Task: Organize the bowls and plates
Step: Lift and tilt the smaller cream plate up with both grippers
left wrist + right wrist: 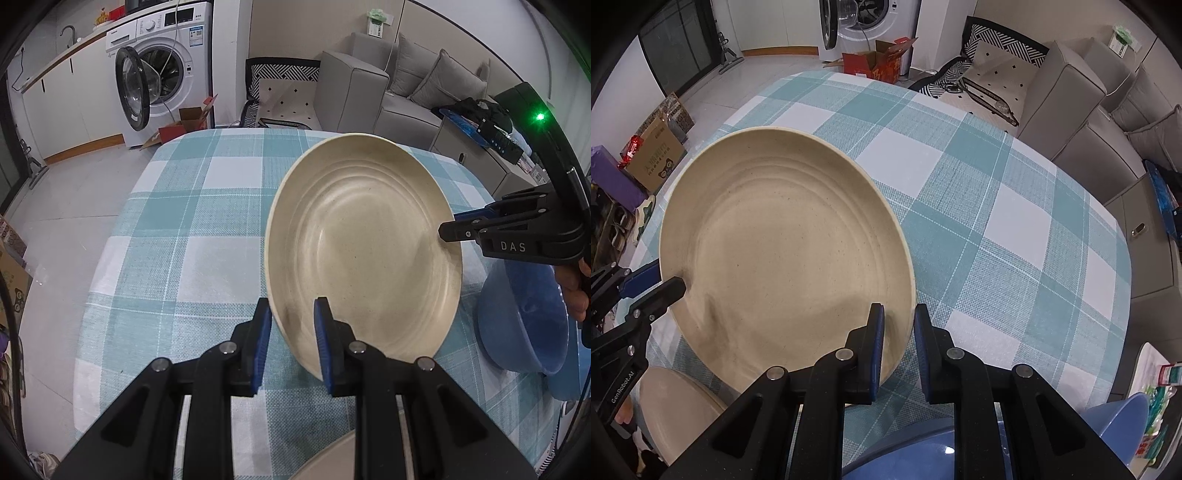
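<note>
**Two wrist cameras, one plate between them**

The left wrist view looks steeply down along the left tongs point(291, 325) onto the checked table point(177, 229), facing a washing machine point(166, 70) and a grey sofa point(373, 92) beyond. It sits close over the cream plate point(365, 251), with the right tongs point(448, 230) entering from the right edge.

The right wrist view looks down more steeply still along the right tongs point(899, 332), equally near (the left tongs point(670, 286) show at its left edge). Both views share the plate point(783, 258), table point(997, 221), washing machine point(871, 22), sofa point(1067, 107) and a blue bowl point(524, 325) point(1119, 424).
</note>
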Demonstrator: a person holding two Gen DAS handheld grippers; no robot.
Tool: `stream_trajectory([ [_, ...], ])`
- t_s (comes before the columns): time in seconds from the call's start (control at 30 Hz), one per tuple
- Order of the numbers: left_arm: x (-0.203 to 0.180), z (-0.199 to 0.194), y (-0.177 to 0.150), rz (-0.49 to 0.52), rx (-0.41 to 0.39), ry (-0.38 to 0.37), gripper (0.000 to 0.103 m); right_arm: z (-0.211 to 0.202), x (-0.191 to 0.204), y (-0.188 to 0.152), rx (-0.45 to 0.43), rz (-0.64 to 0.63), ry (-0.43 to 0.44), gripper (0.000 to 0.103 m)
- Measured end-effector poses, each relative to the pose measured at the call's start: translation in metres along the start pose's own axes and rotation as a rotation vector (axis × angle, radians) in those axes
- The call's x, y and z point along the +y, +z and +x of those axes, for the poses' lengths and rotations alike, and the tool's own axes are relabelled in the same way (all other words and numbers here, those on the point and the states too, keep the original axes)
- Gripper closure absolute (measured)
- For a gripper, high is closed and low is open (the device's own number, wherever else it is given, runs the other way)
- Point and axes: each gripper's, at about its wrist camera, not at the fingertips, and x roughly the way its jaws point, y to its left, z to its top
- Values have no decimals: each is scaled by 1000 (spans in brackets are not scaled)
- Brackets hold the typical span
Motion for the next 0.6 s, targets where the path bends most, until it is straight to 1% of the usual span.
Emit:
stream_trajectory([
  [0.6,-4,-35,1,6,-75,3,81,-45,4,-5,-76,7,-14,87],
])
